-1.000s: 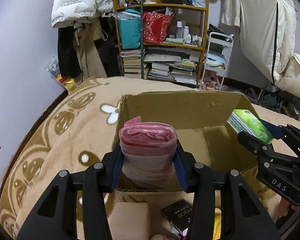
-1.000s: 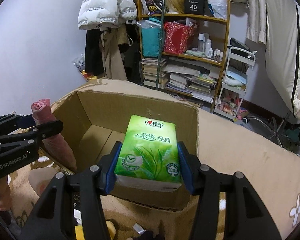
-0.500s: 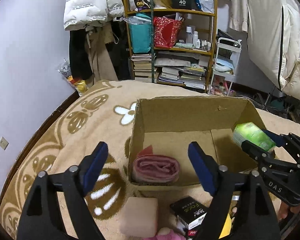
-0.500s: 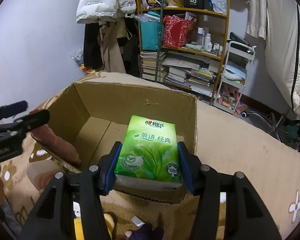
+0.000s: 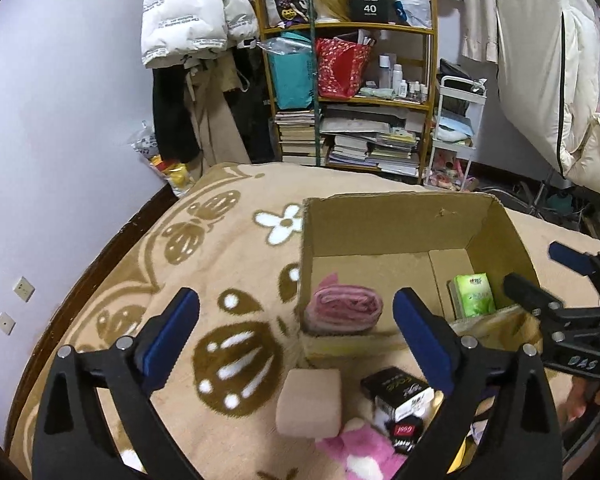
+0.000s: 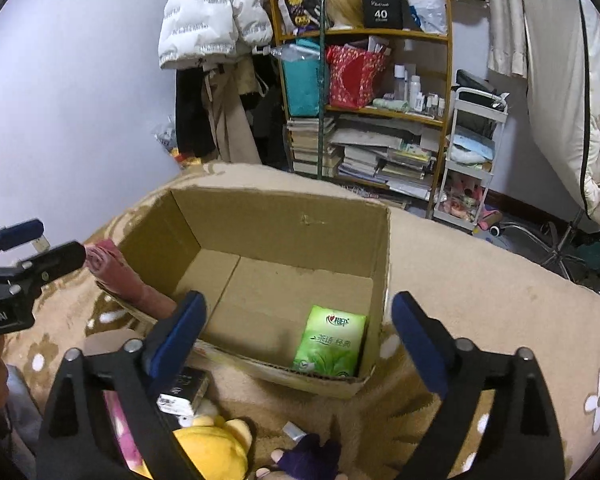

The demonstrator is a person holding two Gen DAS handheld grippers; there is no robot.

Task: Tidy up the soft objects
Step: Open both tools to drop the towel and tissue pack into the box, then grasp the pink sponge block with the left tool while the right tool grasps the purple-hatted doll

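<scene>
An open cardboard box [image 5: 400, 220] [image 6: 284, 216] stands on a beige patterned blanket. A rolled pink cloth [image 5: 342, 312] [image 6: 128, 280] lies in its near left corner. A green tissue pack [image 5: 474, 294] [image 6: 332, 342] lies in its near right corner. My left gripper [image 5: 296, 340] is open and empty, held above the box's near left side. My right gripper [image 6: 300, 340] is open and empty, above the near right side. Each gripper shows in the other's view: the right one [image 5: 560, 300], the left one [image 6: 24, 256].
In front of the box lie a beige block [image 5: 310, 402], a black carton [image 5: 398, 394] [image 6: 186, 394], a pink plush [image 5: 360, 452], a yellow plush [image 6: 212, 450] and a dark purple item [image 6: 308, 460]. A cluttered shelf [image 5: 352, 92] and hanging coats stand behind the bed.
Both grippers opened and drew back. The pink roll dropped into the box's left corner first, then the green tissue pack into the right corner.
</scene>
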